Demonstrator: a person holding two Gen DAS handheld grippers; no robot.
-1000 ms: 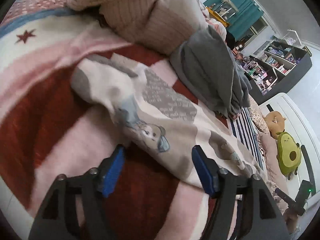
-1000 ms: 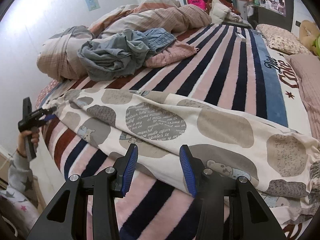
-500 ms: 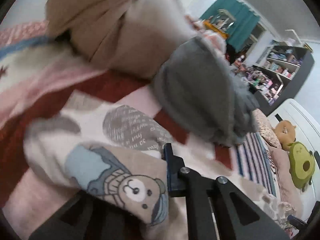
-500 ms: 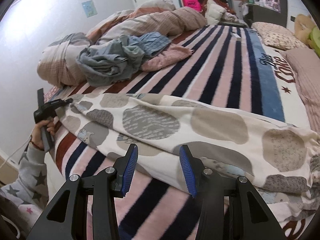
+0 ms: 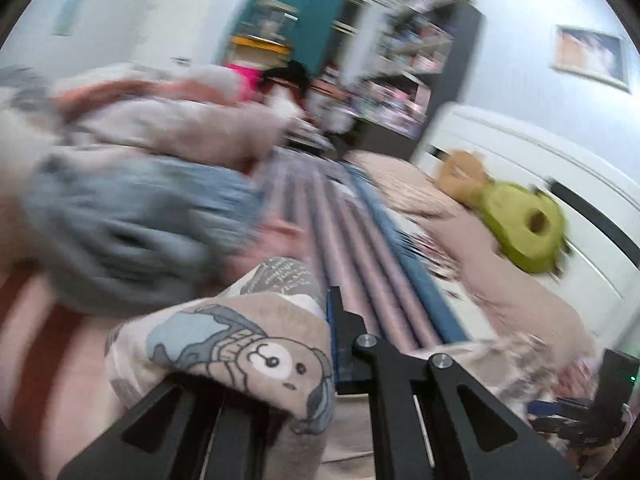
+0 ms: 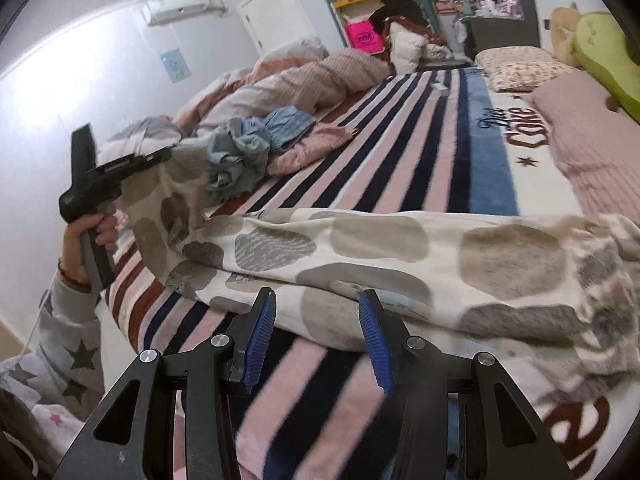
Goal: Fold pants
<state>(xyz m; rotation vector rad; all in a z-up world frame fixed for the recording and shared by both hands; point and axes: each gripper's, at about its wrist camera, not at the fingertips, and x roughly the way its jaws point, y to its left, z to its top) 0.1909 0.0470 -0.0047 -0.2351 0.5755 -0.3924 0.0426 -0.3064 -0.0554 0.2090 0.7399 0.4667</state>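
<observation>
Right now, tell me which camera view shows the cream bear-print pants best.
The right wrist view: the cream bear-print pants stretch along the striped bed, one end lifted by the left gripper. The left wrist view shows only a blurred bunch in its fingers.

The bed [image 6: 420, 160] wears a fleece cover striped in pink, navy and dark red, with a blue band and lettering toward the right of the right gripper's [image 6: 318, 340] jaws. The patterned pants [image 6: 400, 256] lie across it just ahead of those jaws, one end lifted off it at the far left. Well beyond the jaws sit a heap of blue-grey clothes [image 6: 248, 152], a bunched pink quilt [image 6: 304, 80] and, far right, a floral pillow [image 6: 520, 68].
</observation>
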